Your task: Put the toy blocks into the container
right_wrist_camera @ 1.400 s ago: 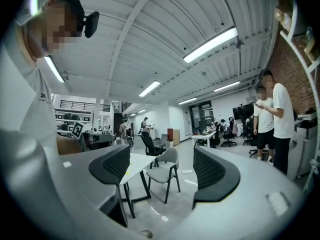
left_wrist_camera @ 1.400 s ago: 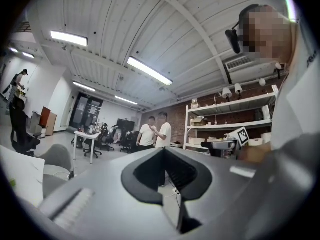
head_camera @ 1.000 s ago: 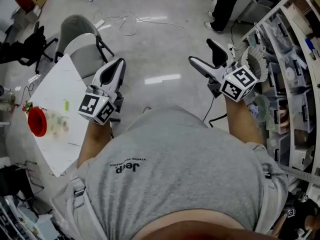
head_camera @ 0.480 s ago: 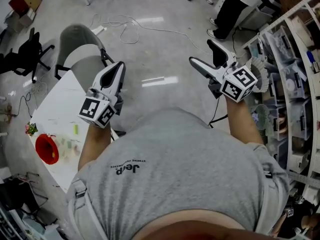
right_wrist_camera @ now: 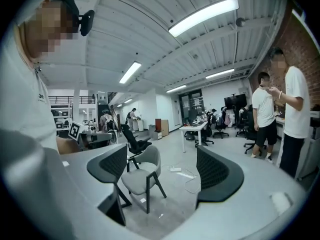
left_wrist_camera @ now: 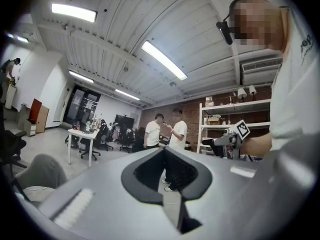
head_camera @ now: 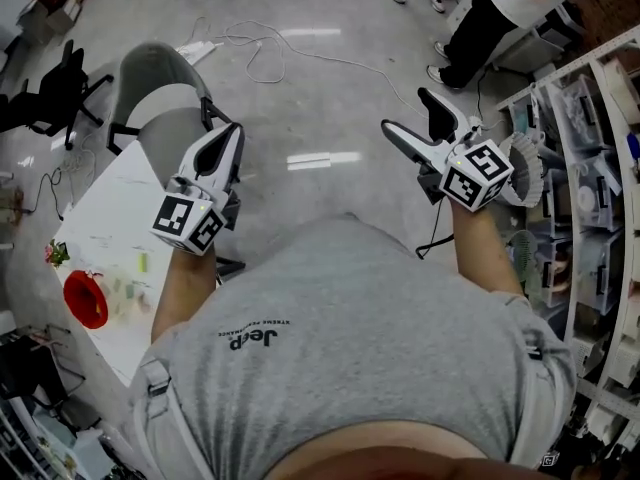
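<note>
left tool [head_camera: 232,132] jaws together, right tool [head_camera: 410,114] jaws apart, both raised

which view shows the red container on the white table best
The head view. It looks down on the red container, which sits near the edge of the white table at the picture's lower left, small but unblocked. The left gripper view and the right gripper view both look out across the room and show neither the container nor that table.
</note>
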A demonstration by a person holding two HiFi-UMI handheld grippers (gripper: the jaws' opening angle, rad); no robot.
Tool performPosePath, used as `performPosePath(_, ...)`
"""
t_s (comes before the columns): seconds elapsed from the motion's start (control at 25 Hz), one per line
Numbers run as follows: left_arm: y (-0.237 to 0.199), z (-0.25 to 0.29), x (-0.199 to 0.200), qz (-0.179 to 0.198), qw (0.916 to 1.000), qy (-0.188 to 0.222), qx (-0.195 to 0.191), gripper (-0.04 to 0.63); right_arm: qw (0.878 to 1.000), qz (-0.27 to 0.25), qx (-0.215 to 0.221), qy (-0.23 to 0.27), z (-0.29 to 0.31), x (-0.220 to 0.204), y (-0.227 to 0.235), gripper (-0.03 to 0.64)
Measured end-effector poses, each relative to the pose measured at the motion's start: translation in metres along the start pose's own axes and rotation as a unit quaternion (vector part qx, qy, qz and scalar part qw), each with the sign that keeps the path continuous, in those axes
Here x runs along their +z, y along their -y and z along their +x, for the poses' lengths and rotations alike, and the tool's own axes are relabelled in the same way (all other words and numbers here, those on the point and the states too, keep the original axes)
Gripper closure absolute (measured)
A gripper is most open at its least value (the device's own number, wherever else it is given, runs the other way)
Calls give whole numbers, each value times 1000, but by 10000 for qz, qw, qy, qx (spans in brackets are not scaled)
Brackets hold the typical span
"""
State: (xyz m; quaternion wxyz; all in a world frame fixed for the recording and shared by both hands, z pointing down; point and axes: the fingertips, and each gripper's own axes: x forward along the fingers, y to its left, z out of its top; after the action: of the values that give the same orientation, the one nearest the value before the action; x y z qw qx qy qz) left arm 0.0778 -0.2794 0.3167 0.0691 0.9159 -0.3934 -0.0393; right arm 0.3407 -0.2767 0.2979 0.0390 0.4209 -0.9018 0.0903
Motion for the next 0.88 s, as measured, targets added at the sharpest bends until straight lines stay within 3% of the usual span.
performPosePath(0.36,33,93,1,142,9970,-2,763,538,9976,139,663,151,-4,-2,125,206)
performPosePath(0.52,38,120,-6,86,9950,-75,991,538,9968,149,752,219,5,3,170,206)
performPosePath(0.68,33,132,-5,109,9938,-52,1101,538,9960,105,838,294,17,12,186,206)
performPosePath(0.88,18,120,3,148,9920,94,1253,538,9938,-77,1073,283,41,26,167,206)
